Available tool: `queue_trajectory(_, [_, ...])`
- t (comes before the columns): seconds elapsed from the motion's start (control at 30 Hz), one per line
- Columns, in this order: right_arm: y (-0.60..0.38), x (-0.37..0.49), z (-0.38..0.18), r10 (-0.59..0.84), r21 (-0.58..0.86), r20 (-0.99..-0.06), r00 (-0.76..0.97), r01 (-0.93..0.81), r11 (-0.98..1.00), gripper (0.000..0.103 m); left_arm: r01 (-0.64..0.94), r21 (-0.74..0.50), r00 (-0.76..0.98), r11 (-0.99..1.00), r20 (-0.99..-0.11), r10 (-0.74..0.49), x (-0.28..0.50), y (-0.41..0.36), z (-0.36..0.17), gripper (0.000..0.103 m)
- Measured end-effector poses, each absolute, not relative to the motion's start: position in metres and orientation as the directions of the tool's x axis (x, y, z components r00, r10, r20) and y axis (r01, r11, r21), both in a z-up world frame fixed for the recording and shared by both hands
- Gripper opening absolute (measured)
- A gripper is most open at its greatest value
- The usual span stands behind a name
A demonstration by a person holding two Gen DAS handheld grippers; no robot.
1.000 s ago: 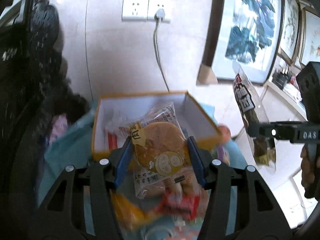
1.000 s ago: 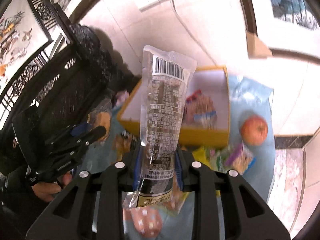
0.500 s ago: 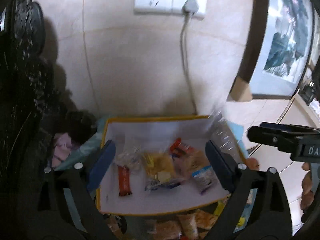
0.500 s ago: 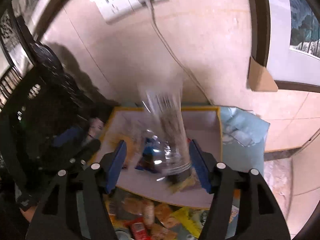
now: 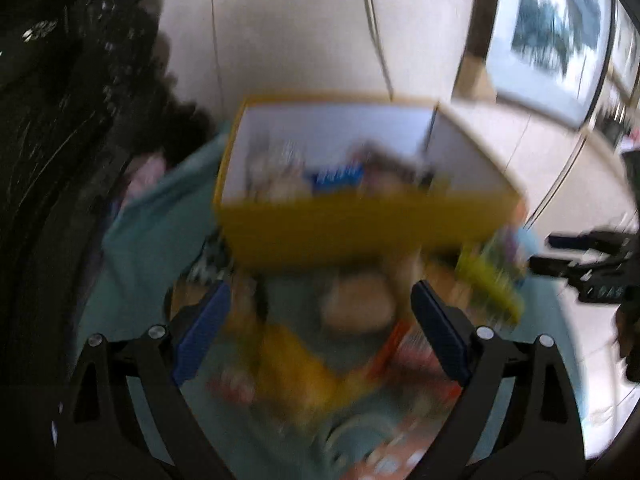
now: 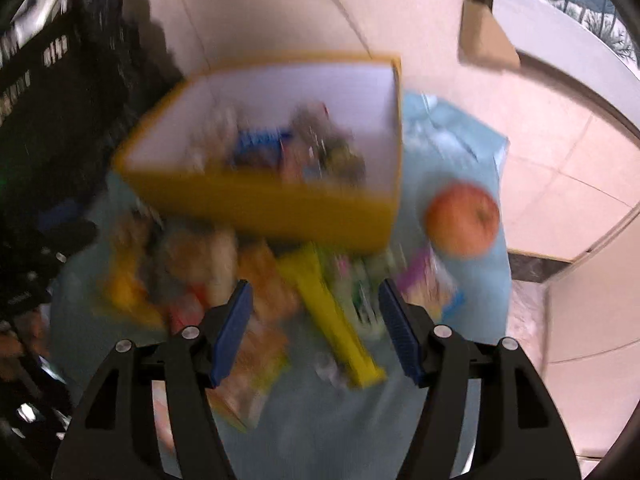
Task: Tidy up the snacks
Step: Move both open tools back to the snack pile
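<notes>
- A blue cloth [image 6: 460,152] covered the table by a tiled wall [image 5: 288,32].
- The yellow box [image 6: 280,208] held snacks; an apple [image 6: 462,220] lay beside.
- The left claw [image 5: 320,332] and the right claw [image 6: 316,320] had just opened and held nothing.

Motion blur smears both wrist views. Packets inside the yellow box [image 5: 360,224] run together into patches of blue and brown, none legible. Snacks heaped on the blue cloth [image 6: 472,312] before it cannot be told apart, beyond a long yellow wrapper [image 6: 332,320]. The box's near wall hides its floor. The wall cable [image 5: 376,40] runs off the top edge.
</notes>
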State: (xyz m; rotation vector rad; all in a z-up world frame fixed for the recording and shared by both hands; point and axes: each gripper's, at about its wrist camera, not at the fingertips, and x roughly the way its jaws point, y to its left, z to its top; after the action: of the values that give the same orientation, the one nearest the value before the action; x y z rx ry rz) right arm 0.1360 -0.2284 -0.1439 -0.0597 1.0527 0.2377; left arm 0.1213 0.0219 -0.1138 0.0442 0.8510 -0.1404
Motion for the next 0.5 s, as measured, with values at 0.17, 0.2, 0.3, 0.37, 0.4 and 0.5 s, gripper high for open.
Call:
queue_trajectory(0.17, [-0.229, 0.110, -0.185, 0.104, 0.016, -0.898, 0.428, -0.205, 0.979, 0.066, 0.099, 0.027, 0.585, 0.995, -0.810, -0.036, 0.099, 0.035, -0.157, 0.093])
queue_trajectory(0.2, [-0.228, 0.107, -0.189, 0.101, 0.012, -0.903, 0.417, -0.211, 0.977, 0.066, 0.089, 0.028, 0.572, 0.996, -0.820, -0.028, 0.099, 0.040, -0.163, 0.093])
queue_trajectory(0.3, [-0.226, 0.106, -0.191, 0.081, -0.017, -0.905, 0.417, -0.224, 0.974, 0.066, 0.053, 0.020, 0.556, 0.998, -0.831, -0.013, 0.104, 0.051, -0.169, 0.093])
queue_trajectory(0.37, [-0.226, 0.111, -0.189, 0.069, -0.032, -0.901, 0.429, -0.223, 0.974, 0.066, 0.026, -0.009, 0.546, 1.000, -0.838, -0.022, 0.111, 0.056, -0.172, 0.093])
queue_trajectory(0.4, [-0.225, 0.115, -0.188, 0.064, -0.036, -0.900, 0.430, -0.221, 0.975, 0.066, 0.012, -0.013, 0.541, 1.000, -0.841, -0.017, 0.116, 0.057, -0.174, 0.093])
queue_trajectory(0.5, [-0.223, 0.123, -0.187, 0.049, -0.055, -0.898, 0.437, -0.223, 0.973, 0.066, 0.012, -0.008, 0.524, 1.000, -0.852, -0.013, 0.123, 0.054, -0.183, 0.093])
